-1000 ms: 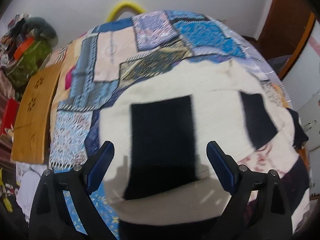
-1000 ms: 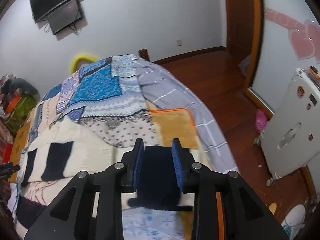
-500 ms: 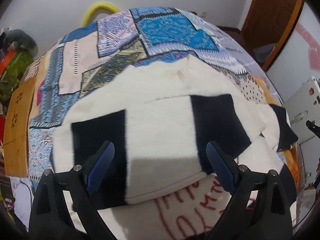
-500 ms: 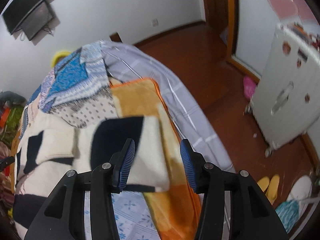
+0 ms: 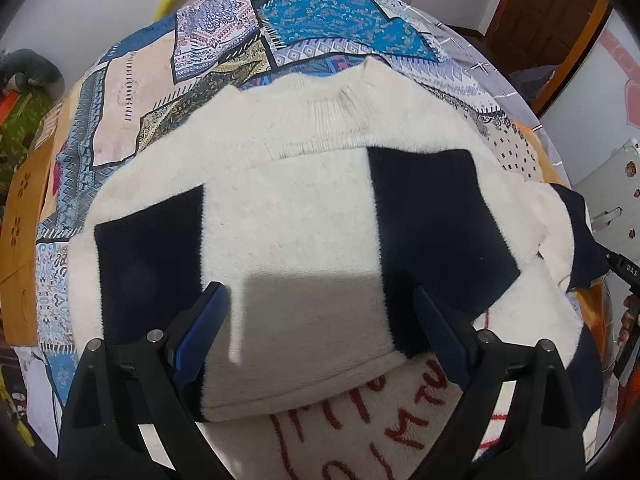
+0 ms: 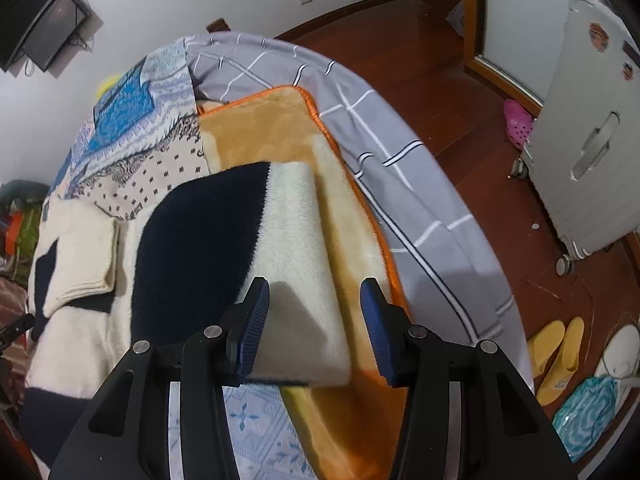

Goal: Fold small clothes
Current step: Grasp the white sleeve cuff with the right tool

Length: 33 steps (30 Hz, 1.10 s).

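A cream sweater (image 5: 288,208) with navy blocks and red lettering lies flat on the bed. One sleeve is folded across its chest. My left gripper (image 5: 318,296) hangs open just above that folded sleeve, one finger over each navy block, with nothing pinched. In the right wrist view the other sleeve (image 6: 288,248), navy then cream, lies stretched out over an orange blanket (image 6: 260,128). My right gripper (image 6: 314,286) stands open above the cream cuff end. Its pads are clear of the cloth.
A patchwork bedspread (image 5: 320,20) covers the bed, with a grey checked sheet (image 6: 400,168) hanging off its side. A white suitcase (image 6: 592,140) and yellow slippers (image 6: 560,352) stand on the wooden floor. A wooden board (image 5: 20,240) lies at the bed's left.
The right gripper's jaws widened off the navy sleeve, which now lies on the bed, and it sank lower. The left gripper slid across the sweater towards its middle and came closer, still open.
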Available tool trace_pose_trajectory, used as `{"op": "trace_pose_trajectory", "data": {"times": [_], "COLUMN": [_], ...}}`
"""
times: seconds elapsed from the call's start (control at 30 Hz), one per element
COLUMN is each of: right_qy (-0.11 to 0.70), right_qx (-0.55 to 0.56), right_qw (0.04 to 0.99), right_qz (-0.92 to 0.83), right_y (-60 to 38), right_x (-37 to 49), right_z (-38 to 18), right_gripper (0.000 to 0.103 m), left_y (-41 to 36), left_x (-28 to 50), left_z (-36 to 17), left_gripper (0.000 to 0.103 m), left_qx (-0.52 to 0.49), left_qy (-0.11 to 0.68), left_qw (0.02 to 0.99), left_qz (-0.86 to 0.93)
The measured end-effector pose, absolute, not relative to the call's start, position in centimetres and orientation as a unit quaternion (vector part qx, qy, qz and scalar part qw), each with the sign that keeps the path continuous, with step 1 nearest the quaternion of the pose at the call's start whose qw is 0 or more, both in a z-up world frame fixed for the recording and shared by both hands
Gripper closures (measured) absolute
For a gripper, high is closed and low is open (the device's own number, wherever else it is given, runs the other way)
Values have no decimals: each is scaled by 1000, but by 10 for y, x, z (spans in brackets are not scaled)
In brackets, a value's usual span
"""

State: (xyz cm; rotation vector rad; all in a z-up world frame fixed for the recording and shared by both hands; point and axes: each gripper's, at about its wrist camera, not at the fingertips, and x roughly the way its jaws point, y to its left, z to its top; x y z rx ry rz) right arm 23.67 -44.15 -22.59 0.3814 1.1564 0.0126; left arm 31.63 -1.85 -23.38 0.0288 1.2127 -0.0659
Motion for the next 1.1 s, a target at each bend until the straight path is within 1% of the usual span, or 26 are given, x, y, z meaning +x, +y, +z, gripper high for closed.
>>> {"op": "trace_pose_trajectory", "data": {"times": [0.3,0.33,0.37,0.4,0.43,0.47,0.57,0.73,1.1], "right_qy": [549,547,547,548,549,549,541,517,434], "right_qx": [176,174,173,175,174,167,147,153,107], "right_qw": [817,819,819,817,817,818,828,841,888], "right_qz": [13,14,21,26,27,29,30,41,108], "right_y": [-435,-434,-432,-430,-429,-427,-420,-419,-378], "right_x": [252,252,251,252,252,251,248,246,243], "right_z": [-240,-239,-239,-239,-239,-239,-232,-209,-107], "right_gripper": [60,66,75,78,84,92,93,94,95], "left_y": [-22,-22,-22,-22,-22,-22,-23,-21,-10], "left_x": [317,317,317,318,318,318,316,312,294], "left_z": [-239,-239,-239,-239,-238,-238,-236,-226,-198], "left_gripper": [9,9,9,9,9,9,9,9,9], "left_qx": [23,23,23,23,22,23,21,17,-2], "left_qy": [574,574,574,573,573,573,571,561,529], "left_qw": [818,818,818,818,819,819,820,827,848], "left_qz": [-30,-30,-30,-29,-29,-29,-29,-30,-36]}}
